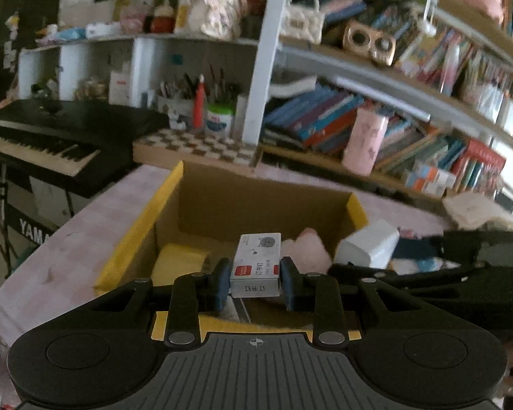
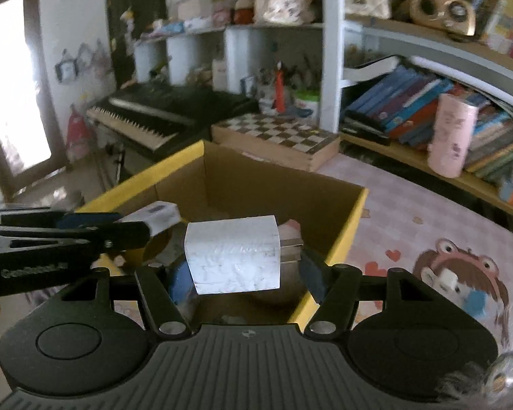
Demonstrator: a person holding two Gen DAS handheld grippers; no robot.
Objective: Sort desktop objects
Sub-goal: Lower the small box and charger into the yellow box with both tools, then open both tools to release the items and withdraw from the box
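Your left gripper point(image 1: 254, 278) is clamped on a small white staple box point(image 1: 256, 266), both pads pressed against its sides; the box hangs above the near edge of the open cardboard box point(image 1: 256, 205). Your right gripper point(image 2: 246, 268) is pinching a white tissue pack point(image 2: 234, 256), its blue pads point(image 2: 313, 273) bearing on the pack's ends; the pack sits over the near right part of the cardboard box. From the right wrist, your left gripper shows just left of the tissue pack, carrying the staple box over the same opening.

Inside the cardboard box, a yellow block point(image 1: 179, 261) lies at the left and a pink soft item point(image 1: 306, 251) at the right. The cardboard box stands on a pink patterned table cover point(image 2: 427, 225). Behind the cardboard box lies a chessboard point(image 2: 277, 136), left of it a keyboard instrument point(image 1: 41, 143), and to its right a pink tumbler point(image 2: 451, 140) before shelved books point(image 1: 318, 119).
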